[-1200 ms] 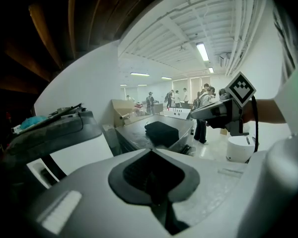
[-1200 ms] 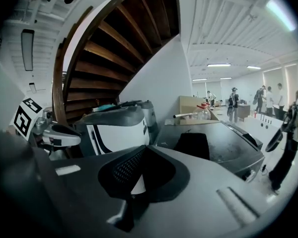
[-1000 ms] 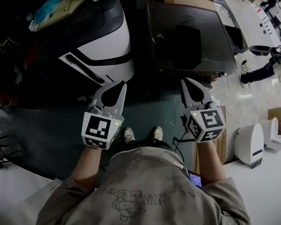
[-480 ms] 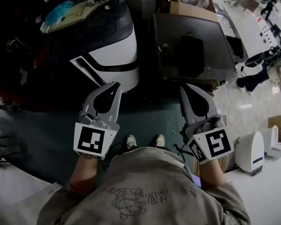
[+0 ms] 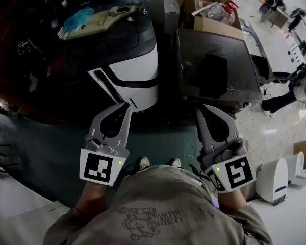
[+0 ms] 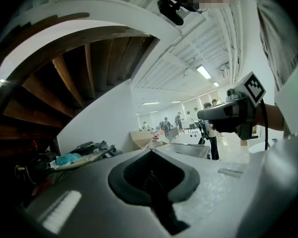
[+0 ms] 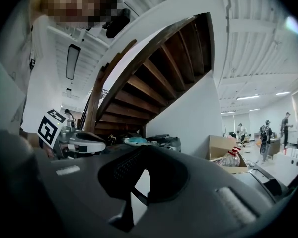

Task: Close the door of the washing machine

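A white appliance with a black band and a dark top (image 5: 130,68) stands just ahead of me on the left; I take it for the washing machine. A slanted white-and-black panel (image 5: 109,83) juts out at its front left corner; I cannot tell whether that is the door. My left gripper (image 5: 124,106) is shut and empty, its tip a short way in front of the white front, not touching. My right gripper (image 5: 201,108) is also shut and empty, pointing at the gap before a dark square-topped unit (image 5: 217,65). The left gripper view shows its jaws (image 6: 151,151) closed; the right gripper view shows the same (image 7: 144,150).
Clutter, including a blue item (image 5: 79,18), lies on the appliance's dark top. A cardboard box (image 5: 200,23) holding a plastic bottle stands behind the dark unit. White devices (image 5: 273,167) stand on the floor at the right. My shoes (image 5: 142,162) are on dark green floor. A wooden staircase (image 7: 154,78) rises overhead.
The appliance and dark unit have come closer and lower in the head view as I moved forward. Both grippers stay shut and side by side, a little lower in the frame.
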Demonstrator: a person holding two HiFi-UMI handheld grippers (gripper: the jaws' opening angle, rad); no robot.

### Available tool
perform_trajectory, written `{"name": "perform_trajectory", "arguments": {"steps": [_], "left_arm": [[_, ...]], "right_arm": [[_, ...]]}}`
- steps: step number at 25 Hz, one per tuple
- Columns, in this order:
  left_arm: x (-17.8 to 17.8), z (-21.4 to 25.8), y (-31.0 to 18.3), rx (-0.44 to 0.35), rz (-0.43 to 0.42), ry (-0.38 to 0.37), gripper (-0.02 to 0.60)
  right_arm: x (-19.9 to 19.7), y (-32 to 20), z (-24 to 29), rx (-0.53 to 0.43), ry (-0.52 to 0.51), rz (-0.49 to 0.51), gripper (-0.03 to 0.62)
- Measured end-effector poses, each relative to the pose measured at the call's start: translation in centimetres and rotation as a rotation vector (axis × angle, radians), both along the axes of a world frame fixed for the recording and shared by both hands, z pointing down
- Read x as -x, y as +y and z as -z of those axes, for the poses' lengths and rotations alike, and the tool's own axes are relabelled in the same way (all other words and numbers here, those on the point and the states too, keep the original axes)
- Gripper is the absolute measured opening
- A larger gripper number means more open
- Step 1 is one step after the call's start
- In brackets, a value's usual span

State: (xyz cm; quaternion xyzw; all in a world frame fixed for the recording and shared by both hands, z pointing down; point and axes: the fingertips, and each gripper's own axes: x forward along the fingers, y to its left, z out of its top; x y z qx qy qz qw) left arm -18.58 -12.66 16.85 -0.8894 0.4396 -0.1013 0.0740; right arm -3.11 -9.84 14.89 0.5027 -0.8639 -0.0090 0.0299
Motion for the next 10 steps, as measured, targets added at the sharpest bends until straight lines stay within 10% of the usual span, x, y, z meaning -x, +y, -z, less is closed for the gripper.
{"name": "perform_trajectory", "arguments": {"steps": [10], "left_arm": [[0.33, 0.39, 0.52, -0.004, 0.000, -0.012, 0.000]], "right_arm": [[0.79, 0.18, 0.62, -0.024, 0.047, 0.021, 0.028]]}}
